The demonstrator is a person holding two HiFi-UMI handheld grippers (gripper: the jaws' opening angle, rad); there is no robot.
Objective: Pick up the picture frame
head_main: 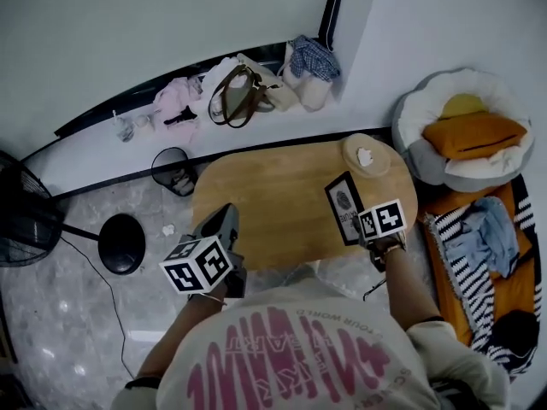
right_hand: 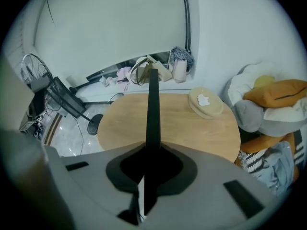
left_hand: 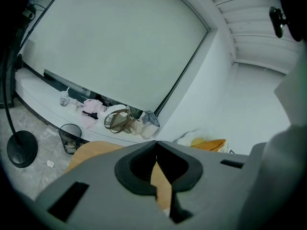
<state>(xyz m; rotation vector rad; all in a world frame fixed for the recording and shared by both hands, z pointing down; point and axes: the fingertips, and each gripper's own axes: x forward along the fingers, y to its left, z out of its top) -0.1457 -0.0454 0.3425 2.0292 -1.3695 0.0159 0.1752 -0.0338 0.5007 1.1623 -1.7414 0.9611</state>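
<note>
The picture frame is black with a pale print, and it stands lifted over the right part of the oval wooden table. My right gripper is shut on the frame's near lower edge. In the right gripper view the frame shows edge-on as a thin black slat rising from between the closed jaws of the right gripper. My left gripper hovers at the table's near left edge. Its tips meet in the left gripper view, with nothing between them.
A round tan dish with a white scrap sits at the table's far right. A wire bin and a fan base stand on the floor to the left. Cushions and a striped rug lie to the right; bags sit on the window ledge.
</note>
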